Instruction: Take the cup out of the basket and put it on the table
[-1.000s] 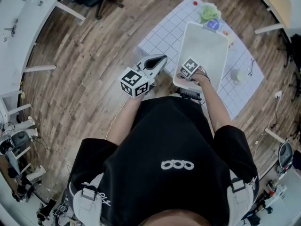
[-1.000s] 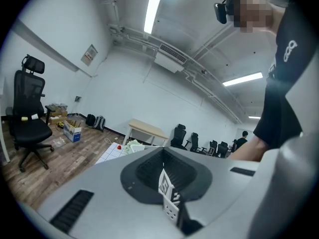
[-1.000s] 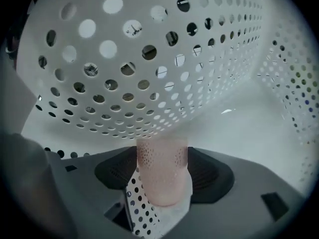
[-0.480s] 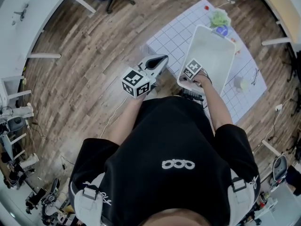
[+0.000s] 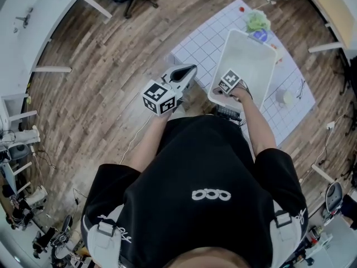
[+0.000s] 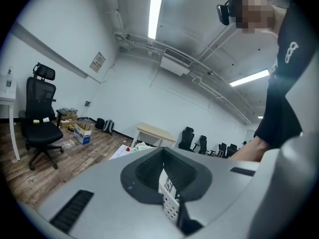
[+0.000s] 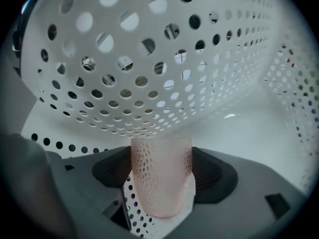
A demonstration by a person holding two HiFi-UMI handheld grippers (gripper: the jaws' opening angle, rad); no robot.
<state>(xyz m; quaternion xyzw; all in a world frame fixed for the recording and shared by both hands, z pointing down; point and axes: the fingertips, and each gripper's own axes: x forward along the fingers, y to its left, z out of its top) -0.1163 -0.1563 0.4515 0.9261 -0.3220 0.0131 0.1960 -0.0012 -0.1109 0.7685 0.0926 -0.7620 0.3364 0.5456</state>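
Right gripper (image 7: pixel 162 185): fingers (image 7: pixel 214 176) spread to their widest, having just been opening, released, with the cup (image 7: pixel 161 163) standing upright between them inside the basket (image 7: pixel 149 59), at its near end; the pads do not appear to press on it. Step in hand, as judged: closing on the cup. To do it well, centre the cup between both pads, close evenly at mid-height with light pressure, then lift straight up until the base clears the basket wall before crossing to the surface (image 5: pixel 201 41). Cup: pale pink, translucent, dimpled all over, near-cylindrical and narrowing slightly toward the base; probably light, and liable to tip if nudged on one side. Basket: white plastic, rectangular with rounded corners, walls pierced by round holes, floor smooth. Surface: white with a grid pattern. Left gripper (image 5: pixel 188 71): fingers drawn together on nothing, held beside the basket's near corner.
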